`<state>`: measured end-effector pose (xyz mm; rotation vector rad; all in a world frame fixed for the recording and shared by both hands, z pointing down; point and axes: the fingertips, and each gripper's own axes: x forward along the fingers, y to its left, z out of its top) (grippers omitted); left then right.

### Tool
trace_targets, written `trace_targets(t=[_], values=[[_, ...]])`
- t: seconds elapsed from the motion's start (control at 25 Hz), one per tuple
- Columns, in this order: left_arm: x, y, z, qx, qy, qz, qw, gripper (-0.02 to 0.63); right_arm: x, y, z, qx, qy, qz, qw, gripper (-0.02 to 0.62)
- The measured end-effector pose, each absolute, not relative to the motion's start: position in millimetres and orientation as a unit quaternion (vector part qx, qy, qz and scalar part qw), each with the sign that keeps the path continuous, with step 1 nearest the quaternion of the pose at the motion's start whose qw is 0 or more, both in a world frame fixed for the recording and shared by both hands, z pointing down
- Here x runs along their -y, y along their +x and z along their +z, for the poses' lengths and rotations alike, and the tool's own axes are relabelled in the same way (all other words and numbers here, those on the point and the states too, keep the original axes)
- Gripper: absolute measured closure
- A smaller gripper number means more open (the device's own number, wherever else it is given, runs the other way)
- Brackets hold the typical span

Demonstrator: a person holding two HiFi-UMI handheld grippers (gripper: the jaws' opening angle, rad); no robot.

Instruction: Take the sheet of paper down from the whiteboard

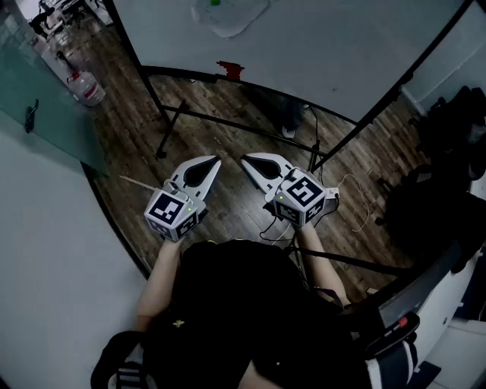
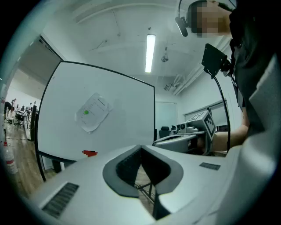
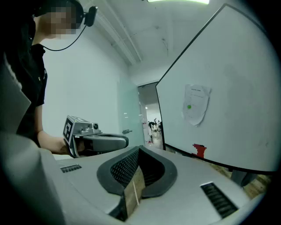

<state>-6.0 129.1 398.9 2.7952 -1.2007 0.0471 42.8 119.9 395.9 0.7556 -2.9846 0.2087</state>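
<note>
The sheet of paper (image 1: 228, 17) hangs on the whiteboard (image 1: 326, 61), above a red object (image 1: 230, 71) at the whiteboard's lower edge. The left gripper (image 1: 216, 160) and the right gripper (image 1: 245, 160) are level, side by side, well short of the whiteboard. Both jaw pairs are clenched together, grasping nothing.

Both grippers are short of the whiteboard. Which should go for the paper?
Left, narrowly. Left gripper and right gripper sit side by side, both shut, but the sheet of paper lies nearer the left one's line, and its view faces the whiteboard more squarely.
</note>
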Motion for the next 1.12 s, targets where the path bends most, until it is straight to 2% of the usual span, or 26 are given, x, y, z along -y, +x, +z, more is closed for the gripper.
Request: trace_targets(t=[0.84, 1.12], values=[[-133.8, 4.2, 397.2, 0.402, 0.914, 0.02, 0.05, 0.584, -124.0, 50.8, 395.6, 0.967, 0.246, 0.054, 0.037, 0.597], [-137.8, 9.4, 403.0, 0.408, 0.911, 0.024, 0.056, 0.584, -126.6, 58.4, 408.9, 0.966, 0.242, 0.086, 0.036, 0.597]])
